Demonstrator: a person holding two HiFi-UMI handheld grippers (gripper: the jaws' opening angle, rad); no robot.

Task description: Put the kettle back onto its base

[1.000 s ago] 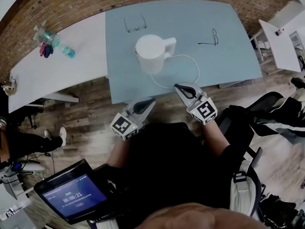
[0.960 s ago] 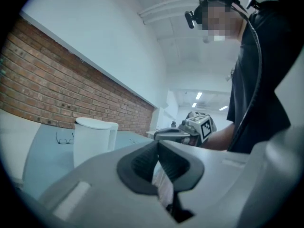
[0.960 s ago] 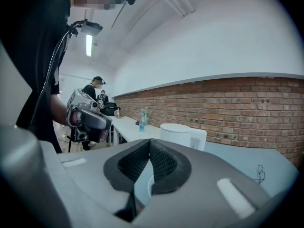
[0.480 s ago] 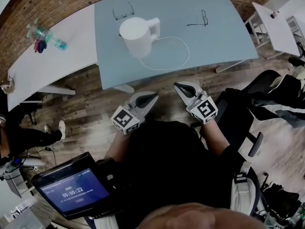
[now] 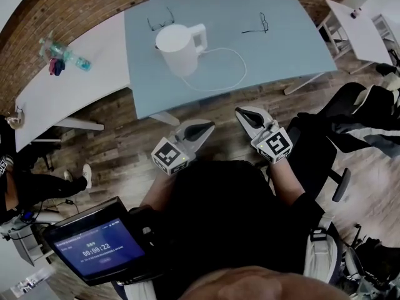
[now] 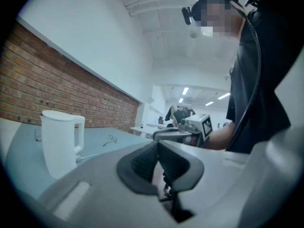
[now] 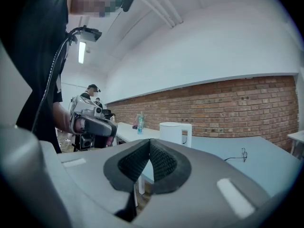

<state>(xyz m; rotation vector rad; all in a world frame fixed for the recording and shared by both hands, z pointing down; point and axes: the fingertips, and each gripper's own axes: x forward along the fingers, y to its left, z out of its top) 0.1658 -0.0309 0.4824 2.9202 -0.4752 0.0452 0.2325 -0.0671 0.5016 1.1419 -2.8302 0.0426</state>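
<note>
My left claw (image 6: 157, 148) is closed pad to pad with nothing in it. My right claw (image 7: 149, 146) is the same, its ribbed pads pressed together and empty. Both point level in front of my body, over the wooden plank floor (image 5: 112, 149), short of the near edge of the pale blue table (image 5: 281, 52).

Well apart from them, toward the table's far side, the white plastic kettle (image 5: 178, 50) stands upright with its lid on. A thin white cord (image 5: 245, 69) loops across the table to its foot. From that I judge the kettle is already seated on its base, though the base itself is hidden beneath it. If so, nothing is left to do. A pair of dark-framed glasses (image 5: 161, 22) lies just behind the kettle.
</note>
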